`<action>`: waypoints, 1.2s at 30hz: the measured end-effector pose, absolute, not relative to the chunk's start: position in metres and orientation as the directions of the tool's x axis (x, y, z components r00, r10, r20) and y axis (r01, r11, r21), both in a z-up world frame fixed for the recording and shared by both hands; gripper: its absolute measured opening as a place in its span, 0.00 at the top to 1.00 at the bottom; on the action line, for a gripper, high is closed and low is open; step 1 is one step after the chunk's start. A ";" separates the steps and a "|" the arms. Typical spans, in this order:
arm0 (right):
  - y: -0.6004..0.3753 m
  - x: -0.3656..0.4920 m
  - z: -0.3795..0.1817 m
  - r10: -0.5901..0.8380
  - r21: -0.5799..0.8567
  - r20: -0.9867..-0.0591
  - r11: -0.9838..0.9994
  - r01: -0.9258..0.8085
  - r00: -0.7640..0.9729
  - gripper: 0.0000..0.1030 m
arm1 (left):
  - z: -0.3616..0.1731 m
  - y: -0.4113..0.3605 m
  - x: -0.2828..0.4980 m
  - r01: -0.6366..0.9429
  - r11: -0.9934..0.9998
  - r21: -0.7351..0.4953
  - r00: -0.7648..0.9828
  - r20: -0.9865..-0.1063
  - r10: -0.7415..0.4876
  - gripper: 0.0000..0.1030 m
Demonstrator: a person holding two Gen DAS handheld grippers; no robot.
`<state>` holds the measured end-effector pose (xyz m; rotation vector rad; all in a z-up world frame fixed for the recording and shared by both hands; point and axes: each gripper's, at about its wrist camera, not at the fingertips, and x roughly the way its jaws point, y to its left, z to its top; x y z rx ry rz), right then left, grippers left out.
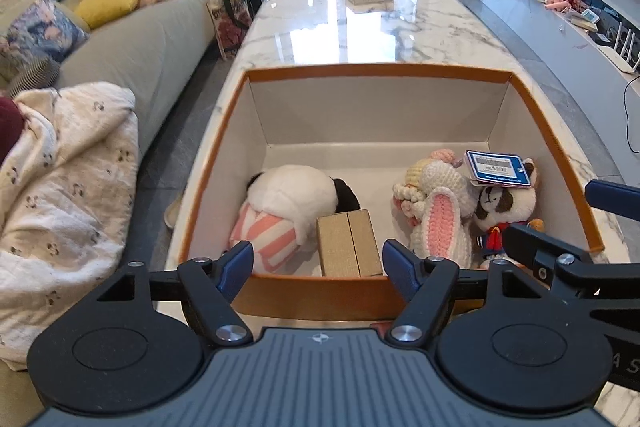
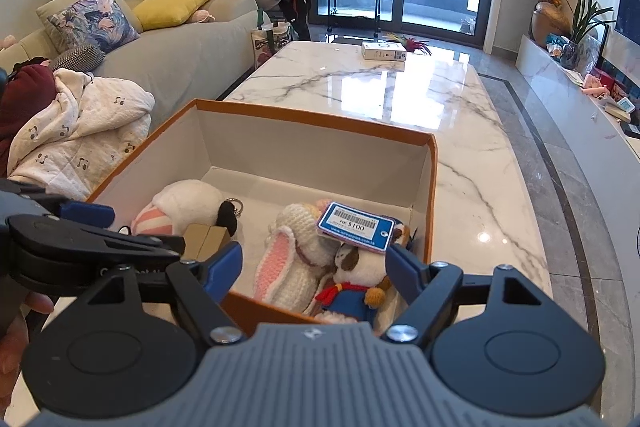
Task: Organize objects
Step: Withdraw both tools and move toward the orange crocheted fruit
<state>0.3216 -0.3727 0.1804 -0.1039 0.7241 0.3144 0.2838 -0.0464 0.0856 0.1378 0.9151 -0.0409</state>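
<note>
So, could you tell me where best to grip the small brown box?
Probably from above, with the left gripper closing across the small brown box on its two long sides. It lies flat on the orange box's floor, top face exposed, though the panda plush crowds one side.

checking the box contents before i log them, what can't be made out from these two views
- Panda plush: face hidden, turned away in both views.
- Small tan box: contents unseen, shut; near end cut off by the orange box's wall in the left view.
- Dog plush: forehead covered by the blue price tag.
- Tag's small print: too small to read.
- Crochet bunny: face not visible.
</note>
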 end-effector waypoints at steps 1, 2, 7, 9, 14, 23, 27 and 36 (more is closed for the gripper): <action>-0.373 0.318 0.182 0.248 0.014 -0.666 0.947 -0.320 0.704 0.22 | 0.088 -0.046 0.279 0.093 0.990 0.103 0.618 -0.786 0.024 0.17; -0.374 0.314 0.183 0.250 0.015 -0.663 0.947 -0.322 0.705 0.22 | 0.090 -0.046 0.276 0.096 0.990 0.105 0.618 -0.786 0.023 0.17; -0.376 0.291 0.197 0.251 0.011 -0.640 0.948 -0.319 0.726 0.22 | 0.097 -0.041 0.251 0.107 0.990 0.091 0.625 -0.780 0.004 0.17; -0.380 0.279 0.200 0.258 0.029 -0.631 0.950 -0.310 0.732 0.21 | 0.098 -0.040 0.242 0.108 0.991 0.082 0.625 -0.781 -0.004 0.17; -0.386 0.248 0.193 0.265 0.042 -0.637 0.950 -0.310 0.724 0.21 | 0.088 -0.043 0.215 0.117 0.988 0.097 0.617 -0.787 0.004 0.17; -0.396 0.191 0.160 0.257 0.044 -0.675 0.950 -0.310 0.692 0.20 | 0.049 -0.044 0.163 0.138 0.985 0.102 0.546 -0.838 0.010 0.19; -0.396 0.173 0.144 0.279 0.051 -0.696 0.938 -0.342 0.661 0.19 | 0.040 -0.036 0.149 0.138 0.987 0.080 0.523 -0.852 -0.004 0.19; -0.393 0.155 0.116 0.326 0.110 -0.734 0.923 -0.369 0.596 0.19 | 0.030 -0.008 0.137 0.093 0.995 0.024 0.496 -0.868 -0.025 0.19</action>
